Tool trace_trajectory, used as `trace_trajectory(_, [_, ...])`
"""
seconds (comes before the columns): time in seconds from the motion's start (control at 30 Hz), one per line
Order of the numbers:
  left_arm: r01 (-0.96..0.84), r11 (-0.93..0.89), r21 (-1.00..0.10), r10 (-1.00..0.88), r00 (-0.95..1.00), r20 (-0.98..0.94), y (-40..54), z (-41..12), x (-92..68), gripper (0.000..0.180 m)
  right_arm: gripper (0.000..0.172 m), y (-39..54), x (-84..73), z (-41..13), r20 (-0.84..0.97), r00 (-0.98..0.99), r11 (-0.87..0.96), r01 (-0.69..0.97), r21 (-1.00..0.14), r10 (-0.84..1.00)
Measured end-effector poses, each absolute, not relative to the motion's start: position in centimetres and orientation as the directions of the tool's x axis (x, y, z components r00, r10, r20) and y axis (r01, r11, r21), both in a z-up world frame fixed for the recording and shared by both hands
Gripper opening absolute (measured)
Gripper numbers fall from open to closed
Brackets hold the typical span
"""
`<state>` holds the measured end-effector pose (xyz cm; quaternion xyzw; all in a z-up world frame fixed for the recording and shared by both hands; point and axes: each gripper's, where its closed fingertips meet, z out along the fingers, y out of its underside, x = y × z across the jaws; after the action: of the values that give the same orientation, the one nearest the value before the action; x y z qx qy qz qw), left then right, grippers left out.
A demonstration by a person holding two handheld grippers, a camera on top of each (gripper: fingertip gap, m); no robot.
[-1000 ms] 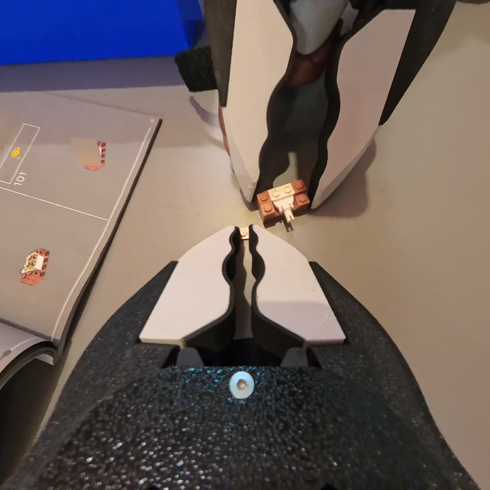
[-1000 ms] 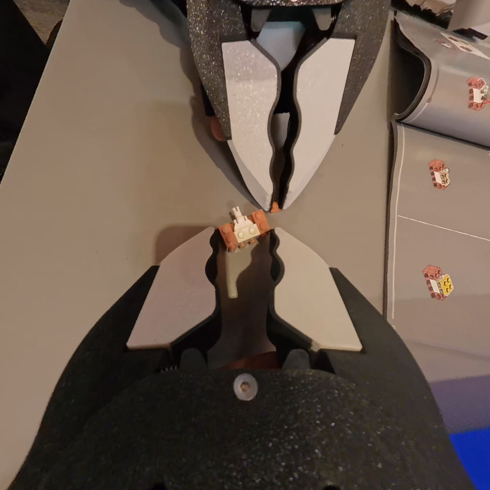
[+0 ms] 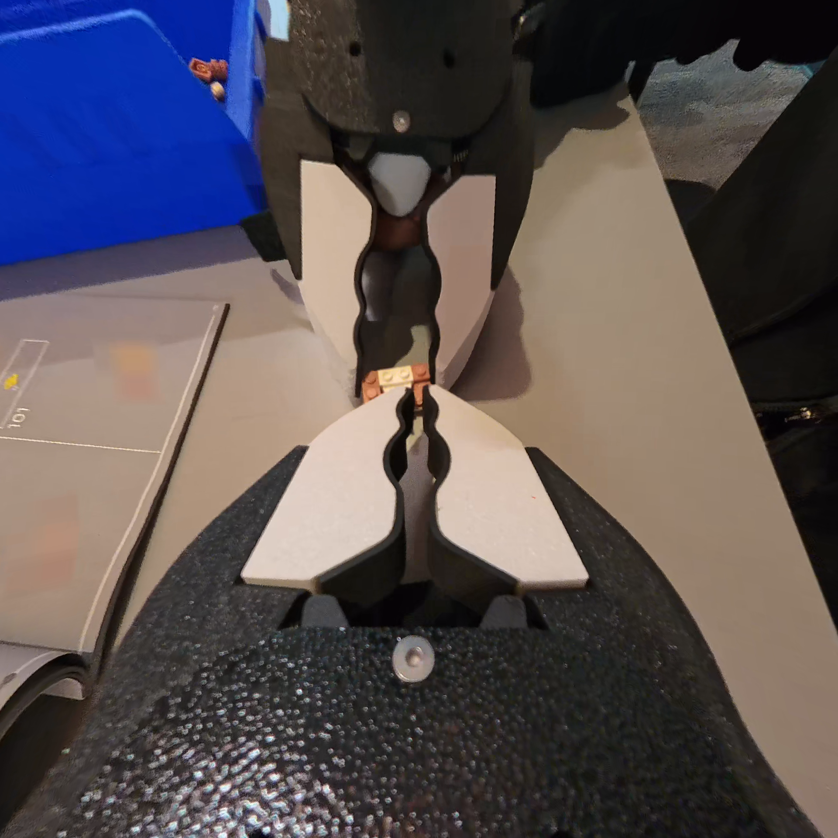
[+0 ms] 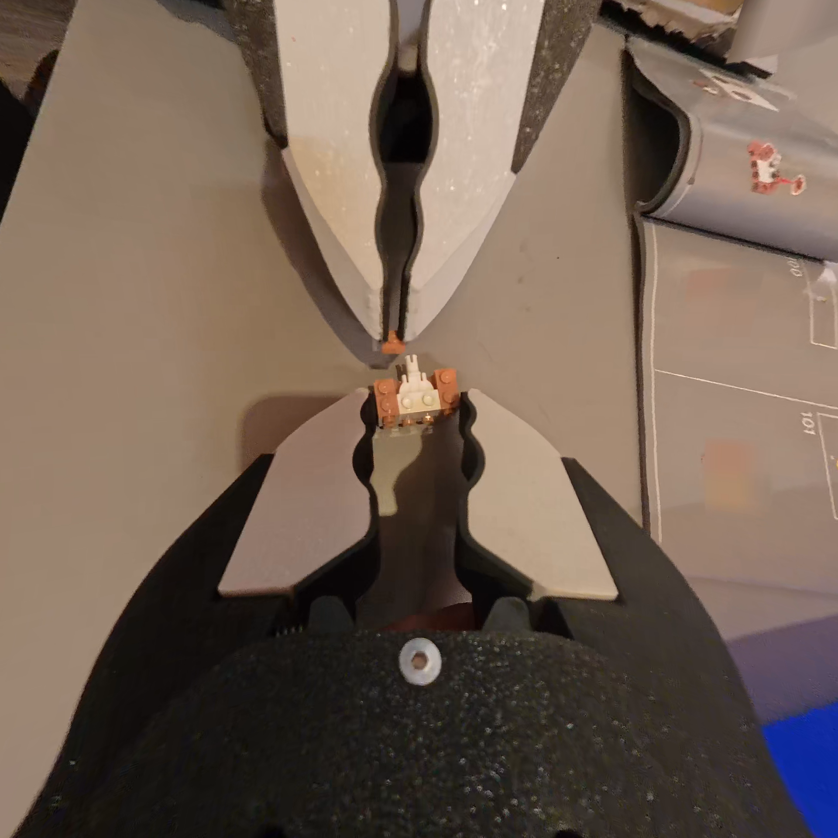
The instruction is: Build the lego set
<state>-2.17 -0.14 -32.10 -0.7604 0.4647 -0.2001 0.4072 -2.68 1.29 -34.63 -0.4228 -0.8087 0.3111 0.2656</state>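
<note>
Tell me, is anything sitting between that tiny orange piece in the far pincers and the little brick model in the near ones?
Nothing visible. The left gripper pinches the tiny orange piece, with bare table between it and the brown and white brick model held by the right gripper. The model's white peg points toward it.

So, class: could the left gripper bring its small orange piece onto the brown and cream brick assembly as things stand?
Probably yes: the left gripper, pinching the small orange piece, sits just short of the brown and cream brick assembly in the right gripper, with only bare table between.
</note>
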Motion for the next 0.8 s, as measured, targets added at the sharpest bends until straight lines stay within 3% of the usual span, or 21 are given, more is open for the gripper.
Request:
trace_trajectory(0.27, [-0.578, -0.232, -0.782, -0.862, 0.495, -0.11, -0.5, -31.9, -1.8, 0.003, 0.035, 1.0, -3.0, -33.9, 0.144, -0.312, 0.306, 0.566, -0.766, 0.939])
trace_trajectory(0.8, [-0.612, -0.233, -0.756, -0.872, 0.475, -0.115, -1.0, -32.1, -1.5, 0.004, 0.034, 0.3, -3.0, -33.3, 0.151, -0.289, 0.29, 0.535, -0.793, 0.945])
